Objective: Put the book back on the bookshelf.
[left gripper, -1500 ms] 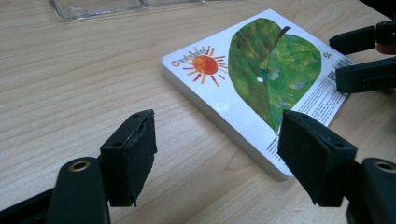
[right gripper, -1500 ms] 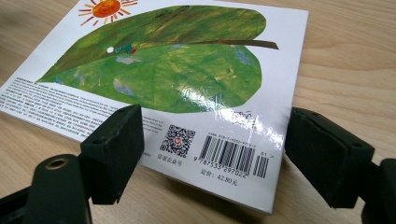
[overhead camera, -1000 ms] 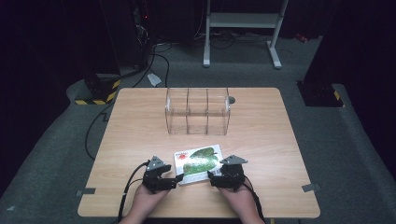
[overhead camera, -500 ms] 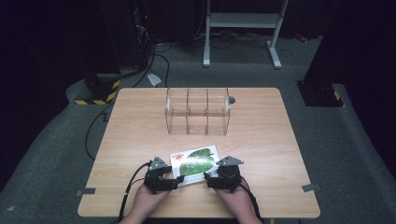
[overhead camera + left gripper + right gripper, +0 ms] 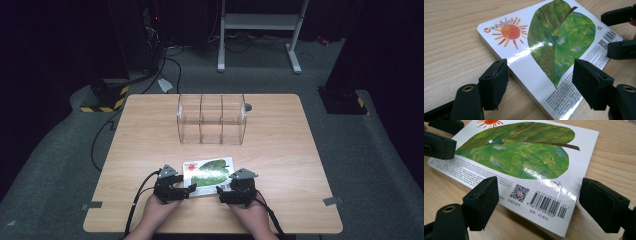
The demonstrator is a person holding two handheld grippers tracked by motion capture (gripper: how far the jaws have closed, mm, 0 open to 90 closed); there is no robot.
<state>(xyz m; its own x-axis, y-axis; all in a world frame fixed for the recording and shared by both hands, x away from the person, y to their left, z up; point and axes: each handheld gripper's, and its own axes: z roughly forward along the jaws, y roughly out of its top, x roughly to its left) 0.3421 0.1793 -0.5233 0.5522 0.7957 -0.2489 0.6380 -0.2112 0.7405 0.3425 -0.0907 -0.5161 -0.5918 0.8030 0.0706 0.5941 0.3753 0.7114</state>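
Both grippers (image 5: pixel 190 191) (image 5: pixel 220 193) flank book (image 5: pixel 209 170), jaws apart.

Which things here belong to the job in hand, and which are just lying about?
In the job, as far as it shows:
- book, flat on the table
- left tongs, open at one end of the book
- right tongs, open at its other end
- likely the clear divided rack

Lying about:
- small grey disc by the rack
- cables on the floor
- white stand
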